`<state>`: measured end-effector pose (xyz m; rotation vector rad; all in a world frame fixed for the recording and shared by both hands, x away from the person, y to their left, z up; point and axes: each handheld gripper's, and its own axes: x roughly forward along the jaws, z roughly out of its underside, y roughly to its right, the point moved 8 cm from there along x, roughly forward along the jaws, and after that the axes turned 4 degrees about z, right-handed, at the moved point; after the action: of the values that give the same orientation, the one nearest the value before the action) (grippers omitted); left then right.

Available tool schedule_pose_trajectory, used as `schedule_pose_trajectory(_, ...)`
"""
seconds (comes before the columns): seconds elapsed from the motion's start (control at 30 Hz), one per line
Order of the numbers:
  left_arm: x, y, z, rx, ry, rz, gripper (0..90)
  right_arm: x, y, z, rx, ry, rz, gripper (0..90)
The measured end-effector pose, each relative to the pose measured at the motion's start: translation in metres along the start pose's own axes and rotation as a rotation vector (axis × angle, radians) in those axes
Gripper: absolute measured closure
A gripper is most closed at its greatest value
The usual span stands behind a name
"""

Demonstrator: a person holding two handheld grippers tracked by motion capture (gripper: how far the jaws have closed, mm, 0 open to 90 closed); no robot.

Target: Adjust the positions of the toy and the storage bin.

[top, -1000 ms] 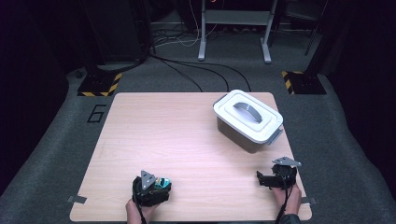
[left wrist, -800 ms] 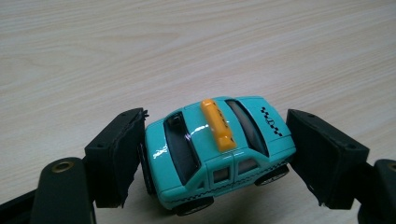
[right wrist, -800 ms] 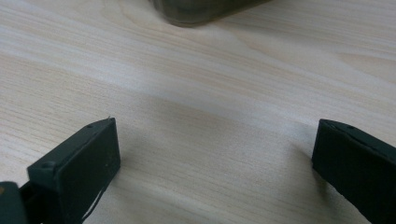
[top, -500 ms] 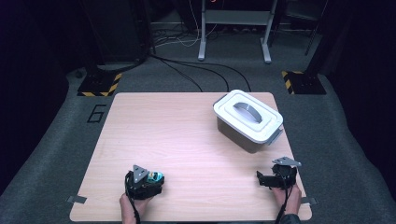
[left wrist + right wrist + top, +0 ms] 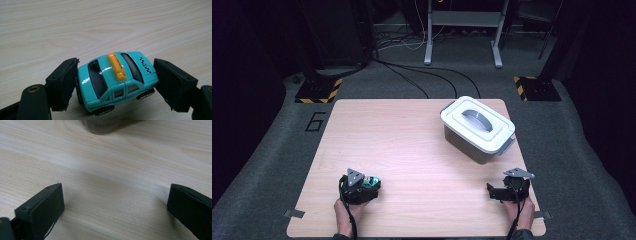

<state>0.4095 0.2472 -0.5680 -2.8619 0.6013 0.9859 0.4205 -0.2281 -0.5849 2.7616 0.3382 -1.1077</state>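
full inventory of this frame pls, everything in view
toy taxi: 1, teal with orange roof bar, between the left tool's jaws, near-left of table
lidded bin: 1, white lid with grey handle, dark body, far-right of table
table: 1, light wood
hazard-striped feet: 2, yellow-black, on floor beyond table
cables: several, black, on floor
left tool: 1, black, shut on the taxi
right tool: 1, black, open, near-right of table
hands: 2, at near edge

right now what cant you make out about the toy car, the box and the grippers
- Toy taxi: small in the high view, part hidden by the left gripper.
- Taxi's ends: covered by the pads in the left gripper view.
- Lidded box: contents hidden by its lid; the top edge crops it in the right gripper view.
- Right gripper: jaw bases cropped by the bottom edge.
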Motion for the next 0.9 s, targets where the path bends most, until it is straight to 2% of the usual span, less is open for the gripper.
schedule_pose_trajectory(0.23, 0.001, -0.024, -0.009, -0.019, 0.016, -0.044, 22.2, 0.000, 0.000, 0.000, 0.000, 0.000, 0.000, 0.1)
schedule_pose_trajectory(0.37, 0.003, -0.032, -0.009, -0.032, 0.019, -0.049, 22.2, 0.000, 0.000, 0.000, 0.000, 0.000, 0.000, 0.1)
schedule_pose_trajectory(0.43, 0.006, -0.037, -0.005, -0.040, 0.001, -0.046, 22.1, 0.000, 0.000, 0.000, 0.000, 0.000, 0.000, 0.1)
schedule_pose_trajectory(0.7, 0.011, -0.040, 0.002, -0.034, -0.023, -0.065, 22.1, 0.000, 0.000, 0.000, 0.003, 0.000, 0.001, 0.1)
schedule_pose_trajectory(0.83, 0.013, -0.039, 0.004, -0.028, -0.059, -0.061, 21.9, 0.000, 0.000, 0.000, 0.003, 0.001, 0.002, 0.1)
schedule_pose_trajectory(0.9, 0.013, -0.039, 0.004, -0.031, -0.058, -0.061, 21.8, 0.000, 0.000, 0.000, 0.002, 0.001, 0.002, 0.2)
